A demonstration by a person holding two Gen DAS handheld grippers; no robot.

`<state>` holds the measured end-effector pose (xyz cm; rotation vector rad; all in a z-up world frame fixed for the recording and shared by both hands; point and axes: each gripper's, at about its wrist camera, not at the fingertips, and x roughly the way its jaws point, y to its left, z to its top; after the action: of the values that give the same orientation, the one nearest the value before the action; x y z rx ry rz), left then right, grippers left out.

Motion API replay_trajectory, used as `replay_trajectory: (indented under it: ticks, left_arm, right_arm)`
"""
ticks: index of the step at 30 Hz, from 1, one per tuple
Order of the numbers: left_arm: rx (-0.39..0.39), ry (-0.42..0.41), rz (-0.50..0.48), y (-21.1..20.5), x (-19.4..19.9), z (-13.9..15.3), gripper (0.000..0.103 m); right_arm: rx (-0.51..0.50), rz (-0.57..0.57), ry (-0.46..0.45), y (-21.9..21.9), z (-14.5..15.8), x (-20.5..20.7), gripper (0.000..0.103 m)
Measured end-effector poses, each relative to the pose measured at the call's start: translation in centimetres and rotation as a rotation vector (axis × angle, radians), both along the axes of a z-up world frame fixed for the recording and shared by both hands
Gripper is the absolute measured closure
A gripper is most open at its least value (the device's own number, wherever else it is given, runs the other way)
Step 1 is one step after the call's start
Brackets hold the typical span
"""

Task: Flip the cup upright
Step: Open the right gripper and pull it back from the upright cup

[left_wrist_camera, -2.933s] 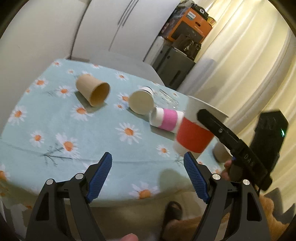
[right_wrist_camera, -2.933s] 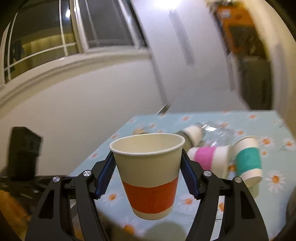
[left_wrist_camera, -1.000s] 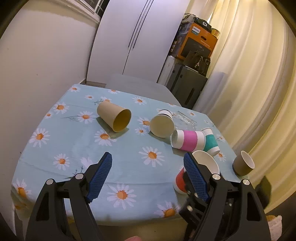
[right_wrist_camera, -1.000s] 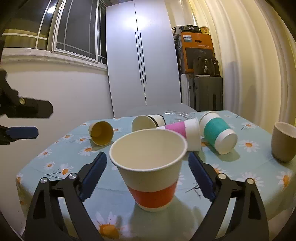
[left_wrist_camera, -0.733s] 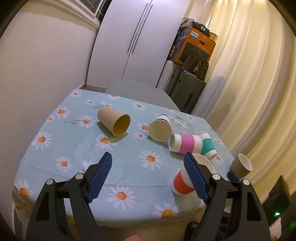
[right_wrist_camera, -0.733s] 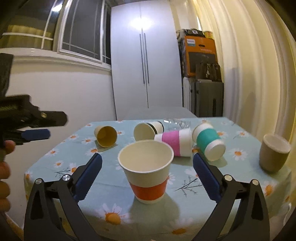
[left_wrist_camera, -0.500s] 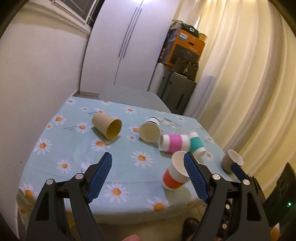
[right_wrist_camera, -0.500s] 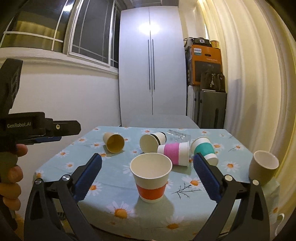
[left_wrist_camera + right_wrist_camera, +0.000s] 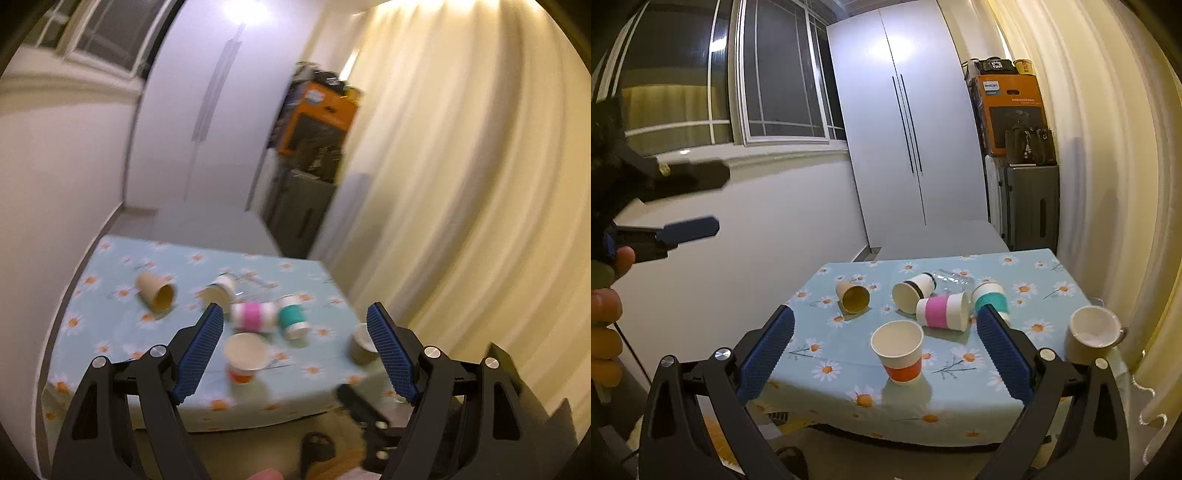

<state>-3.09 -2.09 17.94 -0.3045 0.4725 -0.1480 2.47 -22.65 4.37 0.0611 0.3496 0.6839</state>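
Observation:
The red-banded paper cup (image 9: 899,351) stands upright on the daisy tablecloth (image 9: 827,343) near the table's front edge; it also shows in the blurred left wrist view (image 9: 245,357). My right gripper (image 9: 885,351) is open and empty, held well back from the table. My left gripper (image 9: 295,350) is open and empty, also far back from the table. Its fingers (image 9: 690,226) show at the left of the right wrist view.
On their sides lie a brown cup (image 9: 852,295), a black-banded white cup (image 9: 911,291), a pink-banded cup (image 9: 942,311), a teal-banded cup (image 9: 990,297) and a clear plastic bottle (image 9: 951,279). A beige mug (image 9: 1089,334) stands upright at the right edge. Curtains hang on the right.
My right gripper set the red-banded cup upright on the table, opened and let it go. Both grippers then drew back and rose away from the table.

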Motion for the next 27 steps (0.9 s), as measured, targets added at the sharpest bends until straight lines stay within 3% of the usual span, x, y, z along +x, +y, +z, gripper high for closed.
replay_trajectory:
  ticks: [5, 11, 21, 27]
  left_arm:
    - [0.014, -0.012, -0.040, -4.3, -2.5, 0.0, 0.025]
    - [0.097, -0.013, -0.012, -6.7, -5.4, -3.1, 0.025]
    - [0.241, 0.072, 0.030, -3.8, -6.0, -11.1, 0.025]
    - [0.306, 0.002, 0.075, -1.3, -6.6, -13.4, 0.025]
  right_arm:
    - [-0.016, -0.003, -0.034, -3.5, 1.4, -1.9, 0.005]
    - [-0.053, -0.006, -0.025, -6.1, 0.3, -3.7, 0.005]
    - [-0.094, 0.032, -0.017, -7.6, -3.7, -5.1, 0.005]
    - [-0.075, 0.035, -0.069, -6.7, -5.1, -4.8, 0.005]
